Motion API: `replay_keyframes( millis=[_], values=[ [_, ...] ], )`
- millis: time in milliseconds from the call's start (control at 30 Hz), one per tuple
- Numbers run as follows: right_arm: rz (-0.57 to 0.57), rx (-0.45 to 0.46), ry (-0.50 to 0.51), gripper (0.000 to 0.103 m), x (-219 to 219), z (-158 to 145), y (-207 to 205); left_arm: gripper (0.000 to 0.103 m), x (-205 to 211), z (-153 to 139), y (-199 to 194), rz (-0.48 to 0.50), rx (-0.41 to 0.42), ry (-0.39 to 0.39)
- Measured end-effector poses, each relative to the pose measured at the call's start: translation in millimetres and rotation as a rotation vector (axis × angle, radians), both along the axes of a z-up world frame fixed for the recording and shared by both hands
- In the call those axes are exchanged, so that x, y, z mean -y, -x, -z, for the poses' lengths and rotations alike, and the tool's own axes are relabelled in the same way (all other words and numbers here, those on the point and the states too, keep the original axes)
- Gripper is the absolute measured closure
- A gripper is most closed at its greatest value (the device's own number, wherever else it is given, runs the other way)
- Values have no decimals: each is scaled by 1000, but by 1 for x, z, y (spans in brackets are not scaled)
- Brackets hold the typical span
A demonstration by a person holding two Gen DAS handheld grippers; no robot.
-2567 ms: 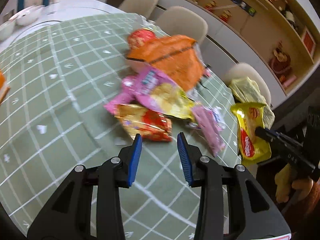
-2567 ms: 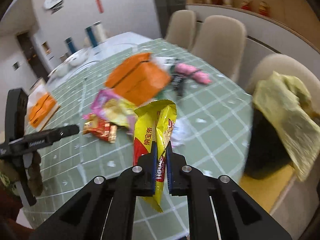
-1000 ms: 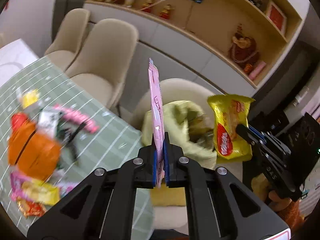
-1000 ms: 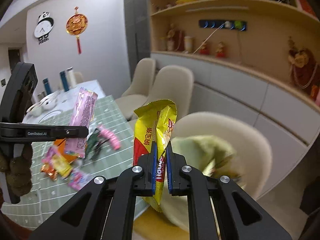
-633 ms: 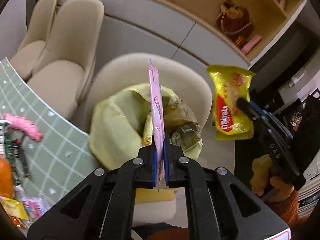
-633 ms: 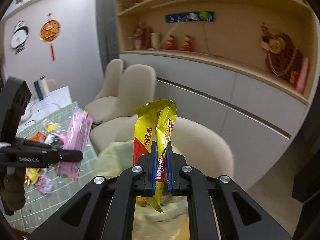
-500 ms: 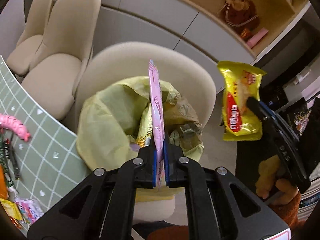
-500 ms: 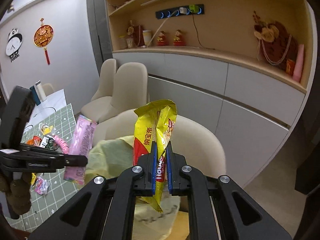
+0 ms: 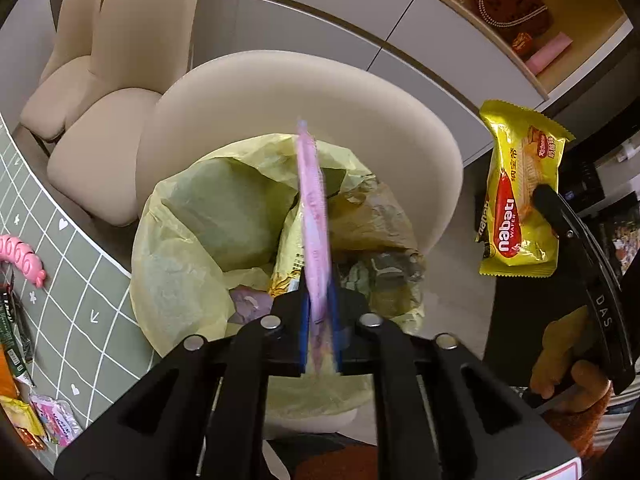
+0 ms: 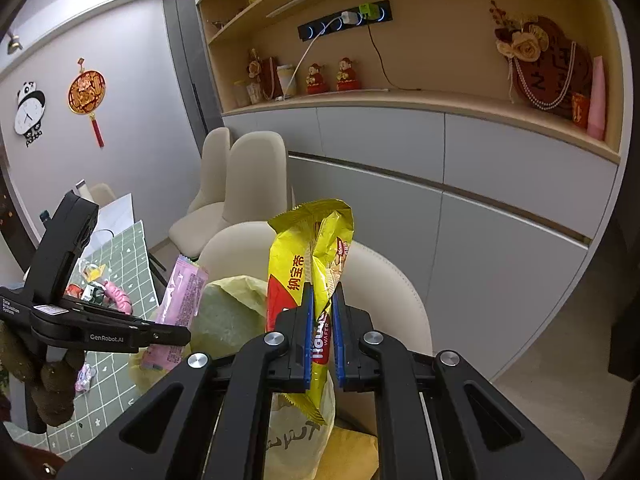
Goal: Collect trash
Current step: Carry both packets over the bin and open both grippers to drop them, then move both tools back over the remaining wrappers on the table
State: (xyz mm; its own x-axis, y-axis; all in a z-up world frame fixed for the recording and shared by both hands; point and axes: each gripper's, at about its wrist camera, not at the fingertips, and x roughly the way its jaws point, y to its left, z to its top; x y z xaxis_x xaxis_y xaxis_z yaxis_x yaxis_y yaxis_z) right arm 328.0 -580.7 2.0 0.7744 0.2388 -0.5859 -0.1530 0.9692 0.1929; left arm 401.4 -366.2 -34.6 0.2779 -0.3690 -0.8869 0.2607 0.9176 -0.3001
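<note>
Two grippers and two carried wrappers are seen: one pink wrapper [image 9: 314,216] at the left gripper [image 9: 320,334] and one yellow wafer packet [image 10: 316,280] at the right gripper [image 10: 320,338]. One trash bag [image 9: 192,240], lined in pale yellow, is seated on one cream chair [image 9: 360,92]; two more cream chairs [image 9: 120,52] are seen beyond the fingertips, up and to the left.

The bag's mouth is spread open directly ahead of and below the left fingers, with crumpled wrappers already inside it. Its rim is ringed by the curved chair back on the far side. The green checked tablecloth [image 9: 60,280] has its rounded edge to the left of the left fingers, close beside the bag, and a small scatter of wrappers is left on it. Clear floor is seen to the right of the right fingers, before the grey cabinets [image 10: 500,208].

The left jaws have just been opening: a narrow gap is seen on each side of the pink wrapper, which is blurred and stands edge-on between the blue pads [image 9: 305,320], over the bag's mouth; it no longer appears pinched. The right jaws are closed on the yellow wafer packet, held upright near its lower half, to the right of the bag and not over its mouth.
</note>
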Motion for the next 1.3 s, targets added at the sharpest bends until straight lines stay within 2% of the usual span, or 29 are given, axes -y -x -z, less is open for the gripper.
replay_keyframes(
  millis=[67,400,667,867,933,967,1000,1300],
  values=[
    [-3,-13,-7,93,0,6,-2,80,2,1,1,-5,2,-26],
    [-73,-52,-16,93,-25,20,-15,79,-23,-1,14,-64,14,-32],
    [-189,-121,15,93,-79,36,-40,79,-78,-21,44,-170,93,-36],
    [-228,-160,42,92,-110,51,-49,79,-130,-22,74,-261,107,-44],
    [-220,-189,56,84,-116,58,-50,79,-149,-21,85,-290,107,-37],
    [-209,-198,68,67,-119,60,-48,78,-159,-20,90,-301,104,-33],
    [-200,-200,73,57,-120,62,-47,78,-173,-19,96,-317,101,-28],
    [-119,-181,73,57,-139,41,-8,78,-265,-4,141,-458,101,-30]
  ],
)
